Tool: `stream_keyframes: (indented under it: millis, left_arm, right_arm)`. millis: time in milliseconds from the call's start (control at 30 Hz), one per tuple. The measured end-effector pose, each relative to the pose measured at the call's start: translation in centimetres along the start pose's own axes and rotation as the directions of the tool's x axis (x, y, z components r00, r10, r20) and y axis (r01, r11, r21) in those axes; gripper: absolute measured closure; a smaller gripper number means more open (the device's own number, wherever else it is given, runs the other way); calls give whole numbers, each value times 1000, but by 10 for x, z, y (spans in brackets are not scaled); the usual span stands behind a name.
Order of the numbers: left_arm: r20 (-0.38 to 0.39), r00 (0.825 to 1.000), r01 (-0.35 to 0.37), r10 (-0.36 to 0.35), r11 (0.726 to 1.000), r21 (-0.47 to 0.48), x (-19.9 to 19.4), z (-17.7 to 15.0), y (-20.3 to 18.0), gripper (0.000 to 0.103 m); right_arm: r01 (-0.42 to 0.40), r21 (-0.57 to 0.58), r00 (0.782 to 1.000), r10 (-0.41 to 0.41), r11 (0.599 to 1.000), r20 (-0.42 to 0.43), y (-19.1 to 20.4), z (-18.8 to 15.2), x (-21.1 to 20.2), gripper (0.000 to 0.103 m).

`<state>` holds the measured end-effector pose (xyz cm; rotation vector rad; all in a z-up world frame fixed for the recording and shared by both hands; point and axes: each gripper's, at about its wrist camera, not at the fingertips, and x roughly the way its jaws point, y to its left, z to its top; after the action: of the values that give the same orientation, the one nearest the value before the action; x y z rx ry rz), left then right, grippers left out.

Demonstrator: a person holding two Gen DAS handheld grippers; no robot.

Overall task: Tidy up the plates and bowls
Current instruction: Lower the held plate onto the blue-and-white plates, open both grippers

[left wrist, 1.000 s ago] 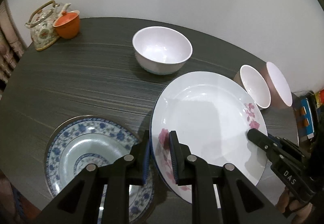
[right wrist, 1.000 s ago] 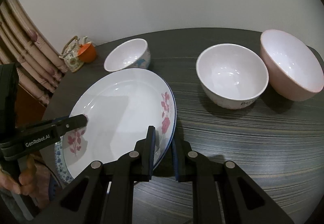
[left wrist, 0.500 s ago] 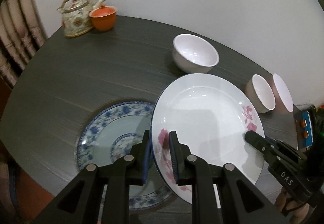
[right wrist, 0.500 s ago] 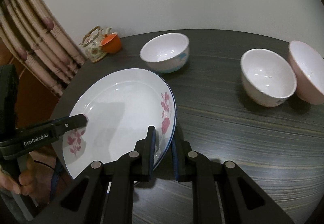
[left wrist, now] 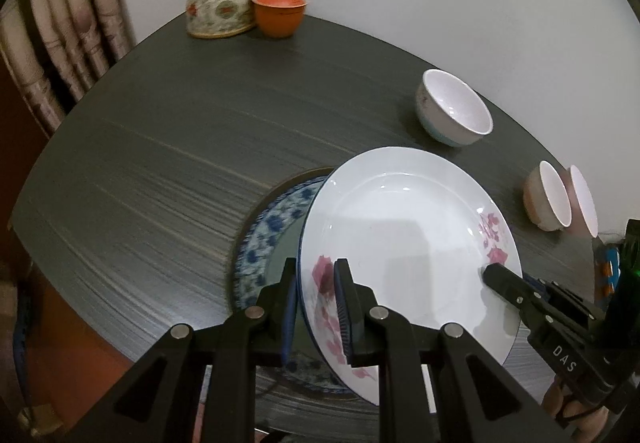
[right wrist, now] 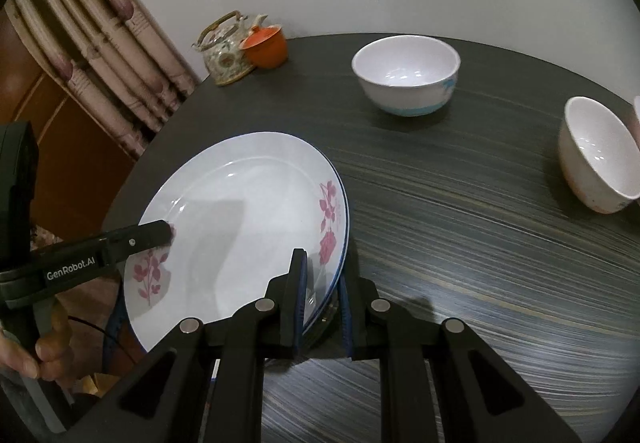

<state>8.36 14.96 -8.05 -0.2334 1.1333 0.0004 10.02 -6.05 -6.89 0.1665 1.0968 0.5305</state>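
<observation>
Two grippers carry one white plate with pink flowers (left wrist: 404, 239), and over the last second it has travelled from beside the blue-patterned plate (left wrist: 264, 239) to above it, so stacking looks close. It is glossy, blue-edged, tilted and not yet resting. Left gripper (left wrist: 316, 307) and right gripper (right wrist: 322, 303) are each nearly closed, pinching opposite rims. Three bowls wait further back on the dark table (left wrist: 160, 163), the nearest white one (right wrist: 406, 79) well apart.

The left gripper (left wrist: 316, 307) pinches one edge of the white plate (left wrist: 404, 239) with its two fingers. The right gripper (right wrist: 322, 309) pinches the other edge. A hand (right wrist: 28, 351) holds the left gripper's handle.
</observation>
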Motion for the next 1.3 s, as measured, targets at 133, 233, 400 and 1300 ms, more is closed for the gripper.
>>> stream_keyframes:
  millis: [133, 233, 400, 1300]
  left_arm:
    - [-12, 1000, -7, 7, 1000, -26, 4, -5, 12, 85]
    - [-19, 1000, -14, 14, 999, -35, 8, -8, 19, 85]
    - [-29, 999, -19, 18, 999, -46, 14, -10, 25, 85]
    - [-25, 999, -36, 36, 999, 24, 31, 5, 10, 85]
  right_arm:
    - [-3, -17, 1000, 2, 1000, -17, 6, -3, 6, 88]
    - [-3, -21, 999, 2, 1000, -34, 9, -6, 13, 88]
    - [0, -25, 999, -2, 1000, -48, 13, -8, 18, 88]
    - [45, -50, 992, -50, 998, -116, 21, -12, 46, 88]
